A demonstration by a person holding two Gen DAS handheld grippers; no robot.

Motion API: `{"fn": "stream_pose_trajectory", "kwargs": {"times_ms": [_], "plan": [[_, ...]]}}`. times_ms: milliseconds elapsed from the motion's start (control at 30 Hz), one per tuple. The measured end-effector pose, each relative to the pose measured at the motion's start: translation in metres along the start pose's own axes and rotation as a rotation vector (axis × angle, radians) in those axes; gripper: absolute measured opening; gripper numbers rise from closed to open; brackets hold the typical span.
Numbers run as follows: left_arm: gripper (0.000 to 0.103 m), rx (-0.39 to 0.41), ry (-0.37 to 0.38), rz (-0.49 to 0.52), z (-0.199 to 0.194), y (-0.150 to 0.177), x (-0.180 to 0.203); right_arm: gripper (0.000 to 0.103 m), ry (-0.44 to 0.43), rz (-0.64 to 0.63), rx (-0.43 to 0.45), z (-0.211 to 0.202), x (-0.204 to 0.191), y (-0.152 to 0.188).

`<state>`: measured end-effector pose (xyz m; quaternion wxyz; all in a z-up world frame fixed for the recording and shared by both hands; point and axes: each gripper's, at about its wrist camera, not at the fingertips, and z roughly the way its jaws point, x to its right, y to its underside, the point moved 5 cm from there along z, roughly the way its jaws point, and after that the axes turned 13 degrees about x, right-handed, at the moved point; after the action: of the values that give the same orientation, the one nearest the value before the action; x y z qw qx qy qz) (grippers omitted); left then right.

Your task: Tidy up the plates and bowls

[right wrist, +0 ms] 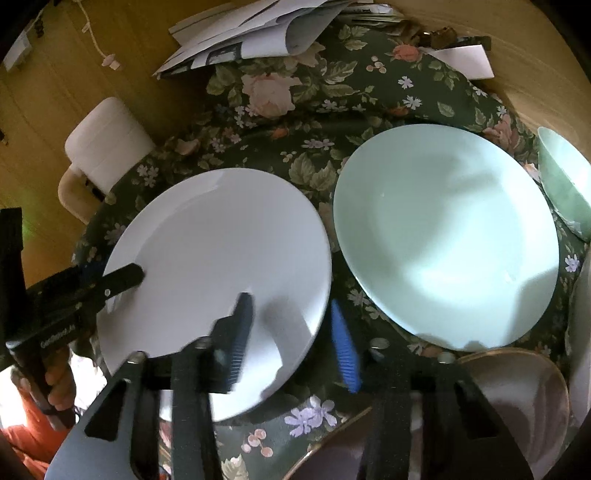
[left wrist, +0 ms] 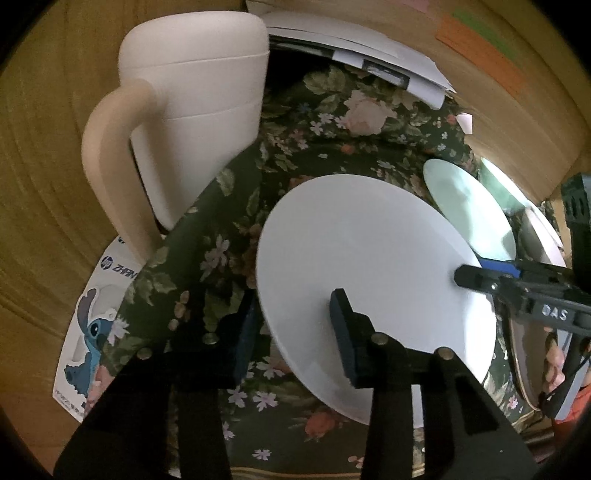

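Note:
A white plate (left wrist: 373,280) (right wrist: 221,269) lies on the floral cloth. My left gripper (left wrist: 295,332) straddles its near left edge, one finger over the plate, one beyond the rim, jaws apart. My right gripper (right wrist: 291,336) straddles the plate's right edge the same way, also apart; it shows in the left wrist view (left wrist: 480,275). The left gripper shows in the right wrist view (right wrist: 122,278). A pale green plate (right wrist: 447,236) (left wrist: 469,210) lies right of the white one. A green bowl (right wrist: 565,181) sits at far right.
A white lidded jug (left wrist: 195,110) (right wrist: 107,144) with a beige handle stands at the left. Papers (right wrist: 258,33) lie at the back. A gold-rimmed plate (right wrist: 517,402) and more dishes sit at the near right. The floral cloth (left wrist: 314,140) covers a wooden table.

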<state>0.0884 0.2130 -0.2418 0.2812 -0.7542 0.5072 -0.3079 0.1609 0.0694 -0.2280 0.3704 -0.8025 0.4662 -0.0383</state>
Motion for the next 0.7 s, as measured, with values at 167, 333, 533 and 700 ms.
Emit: {"fn": "stream_pose_trajectory", "kwargs": {"times_ms": [167,333,533,700], "plan": [[0.038,-0.002,0.010,-0.004,0.002,0.000,0.002,0.029,0.004,0.004,-0.009,0.009,0.001,-0.001],[0.038,-0.011,0.012,-0.013,0.001,-0.001,0.002,0.029,0.020,-0.008,0.000,0.011,-0.002,0.000],[0.038,-0.016,0.000,-0.036,0.000,-0.002,0.001,0.029,0.019,-0.036,0.022,0.005,-0.005,0.000],[0.039,0.001,0.004,-0.033,-0.007,-0.004,0.003,0.029,0.005,-0.034,0.050,-0.006,-0.005,-0.001]]}}
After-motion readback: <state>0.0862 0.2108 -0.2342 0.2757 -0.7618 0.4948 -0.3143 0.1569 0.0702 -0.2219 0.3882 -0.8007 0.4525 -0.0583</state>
